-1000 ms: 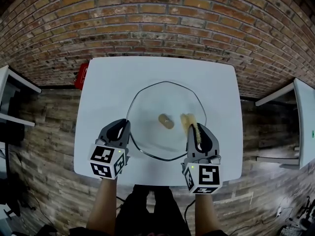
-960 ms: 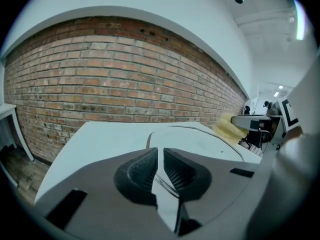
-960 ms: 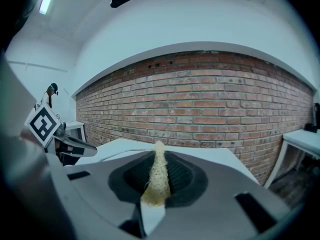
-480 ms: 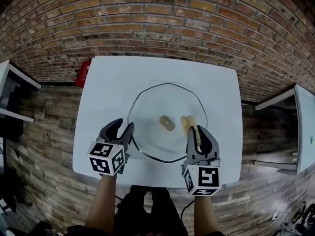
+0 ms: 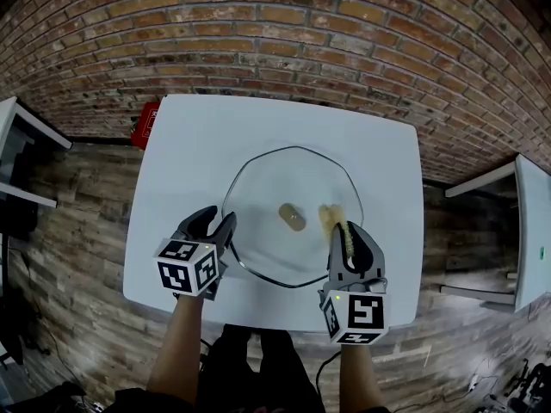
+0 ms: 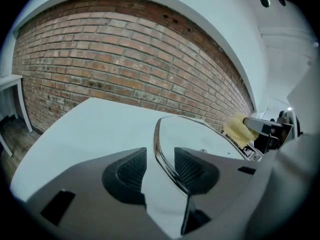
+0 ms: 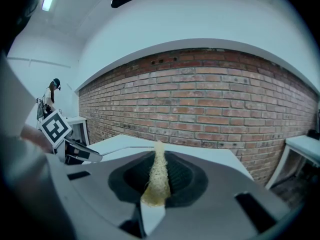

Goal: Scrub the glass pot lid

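Fingers (image 6: 126, 176) of the left gripper (image 6: 160, 155), just opening, straddle the rim of the glass pot lid (image 6: 202, 134)

Both forearms (image 5: 176, 342) reach forward, side by side. The left gripper (image 5: 215, 224) has just been opening its jaws, lid rim (image 6: 161, 156) between them, apparently unpressed; the right gripper (image 5: 346, 233) clamps a scrub pad (image 7: 156, 176).

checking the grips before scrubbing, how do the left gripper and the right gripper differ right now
Left gripper: jaws apart, just been opening, with the rim of the round glass pot lid between them, not pressed. Right gripper: jaws shut on a yellow fibrous scrub pad. The left gripper sits at the lid's left edge, the right gripper over its right part. Both are grey, sit over the white table and point toward the brick wall.
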`<state>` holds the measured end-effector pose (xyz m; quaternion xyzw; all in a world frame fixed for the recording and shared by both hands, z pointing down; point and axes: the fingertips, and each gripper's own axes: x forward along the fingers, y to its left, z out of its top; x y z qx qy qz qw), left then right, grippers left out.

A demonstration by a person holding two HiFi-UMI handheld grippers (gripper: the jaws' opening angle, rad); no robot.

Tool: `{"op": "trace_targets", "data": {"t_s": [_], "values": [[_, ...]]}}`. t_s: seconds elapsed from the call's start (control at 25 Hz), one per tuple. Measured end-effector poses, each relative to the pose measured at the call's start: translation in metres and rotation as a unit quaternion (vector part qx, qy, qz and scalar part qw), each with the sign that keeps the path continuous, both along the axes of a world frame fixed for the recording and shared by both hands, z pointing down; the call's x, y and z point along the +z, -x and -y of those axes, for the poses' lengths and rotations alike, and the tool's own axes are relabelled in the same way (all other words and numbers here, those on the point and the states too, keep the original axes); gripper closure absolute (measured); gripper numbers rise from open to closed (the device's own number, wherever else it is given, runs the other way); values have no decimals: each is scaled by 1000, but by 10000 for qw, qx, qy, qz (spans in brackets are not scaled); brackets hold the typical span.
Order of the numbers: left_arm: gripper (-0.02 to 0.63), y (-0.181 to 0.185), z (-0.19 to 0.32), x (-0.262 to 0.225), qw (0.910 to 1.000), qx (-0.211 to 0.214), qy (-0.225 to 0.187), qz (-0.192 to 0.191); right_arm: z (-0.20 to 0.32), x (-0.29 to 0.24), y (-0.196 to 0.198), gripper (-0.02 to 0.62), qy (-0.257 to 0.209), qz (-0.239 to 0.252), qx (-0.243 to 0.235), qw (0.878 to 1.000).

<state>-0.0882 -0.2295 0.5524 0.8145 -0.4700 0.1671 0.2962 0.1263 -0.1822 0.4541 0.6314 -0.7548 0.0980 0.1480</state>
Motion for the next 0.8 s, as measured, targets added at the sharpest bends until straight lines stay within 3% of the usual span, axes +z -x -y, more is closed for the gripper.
{"op": "trace_targets", "data": {"t_s": [0.8], "values": [[462, -9, 4, 10, 9986, -90, 174, -497, 3, 6, -6, 537, 77, -64, 16, 9999]]}}
